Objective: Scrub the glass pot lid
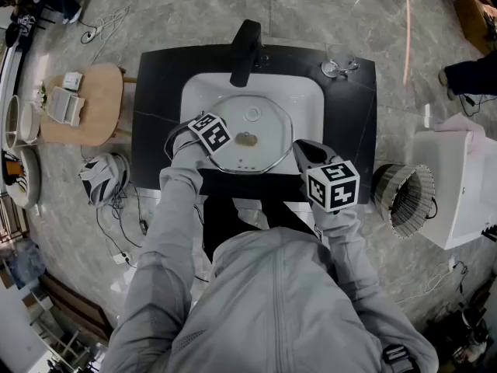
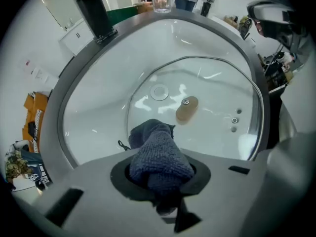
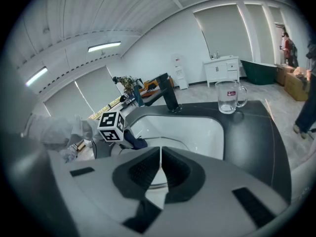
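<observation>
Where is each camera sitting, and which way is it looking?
Head view: on the person's head, facing steeply down onto the sink and glass pot lid; grey sleeves and jacket show.
Left gripper view: on the left hand-held gripper, looking along jaws shut on a dark cloth, down at the lid.
Right gripper view: on the right hand-held gripper, jaws shut, facing across the sink toward the faucet and mug; the left sleeve shows.
Shared: all three show sink and lid.

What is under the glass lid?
Through the glass lid, the white sink and its drain show. The cloth in the left gripper covers the nearest part.
</observation>
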Demonstrator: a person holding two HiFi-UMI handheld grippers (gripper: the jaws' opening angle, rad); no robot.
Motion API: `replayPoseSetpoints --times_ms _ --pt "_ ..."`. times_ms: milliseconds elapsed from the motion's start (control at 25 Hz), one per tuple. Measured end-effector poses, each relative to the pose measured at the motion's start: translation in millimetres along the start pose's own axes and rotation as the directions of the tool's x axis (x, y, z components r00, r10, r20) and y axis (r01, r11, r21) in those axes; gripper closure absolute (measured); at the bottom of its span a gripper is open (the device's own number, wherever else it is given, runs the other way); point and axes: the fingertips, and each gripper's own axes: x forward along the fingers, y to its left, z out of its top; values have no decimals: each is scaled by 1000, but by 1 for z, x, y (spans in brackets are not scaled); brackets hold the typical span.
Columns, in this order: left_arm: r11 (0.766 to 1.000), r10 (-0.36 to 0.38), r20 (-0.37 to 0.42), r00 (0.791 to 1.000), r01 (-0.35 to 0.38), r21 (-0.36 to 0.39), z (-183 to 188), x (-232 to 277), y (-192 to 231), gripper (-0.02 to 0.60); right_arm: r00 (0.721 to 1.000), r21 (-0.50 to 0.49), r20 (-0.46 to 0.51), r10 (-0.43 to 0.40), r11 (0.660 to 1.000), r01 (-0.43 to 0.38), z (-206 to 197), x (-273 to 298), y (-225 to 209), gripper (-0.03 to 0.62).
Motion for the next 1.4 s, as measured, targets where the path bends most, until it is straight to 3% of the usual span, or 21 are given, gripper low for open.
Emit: replayPoseSetpoints --times_ms 120,240,360,440,560,760,920,1080,1240,1400 --pt "997 -77 0 997 77 -7 0 -3 -13 499 1000 -1 5 -1 1000 1 2 -1 -3 562" --pt "983 -176 54 983 178 -42 11 -7 -31 499 1000 3 3 -8 1000 8 1 -3 -7 562" --pt "972 -222 92 971 227 -54 23 -16 -43 499 1000 11 -3 -11 1000 11 -1 -3 -8 562" --pt "959 -274 125 954 281 -40 35 -18 -57 499 1000 15 -4 -13 1000 13 -3 -3 -10 562" --pt "924 -371 185 910 381 -21 54 -22 -82 499 1000 21 -6 -17 1000 17 -4 -4 -13 562" --pt "914 -404 196 894 403 47 74 -23 -100 499 1000 32 -5 -28 999 28 -5 -5 -15 562" --pt "882 -470 243 849 460 97 101 -28 -122 499 999 44 -10 -36 998 37 -9 -6 -17 562" --pt "870 -492 270 828 470 145 127 -33 -138 499 999 56 -12 -44 997 45 -14 -9 -20 562" --pt "844 -536 321 780 507 177 154 -42 -159 499 998 68 -14 -55 996 55 -20 -12 -22 562" --pt "844 -536 319 782 499 195 162 -45 -164 499 998 74 -15 -61 995 62 -22 -15 -24 562"
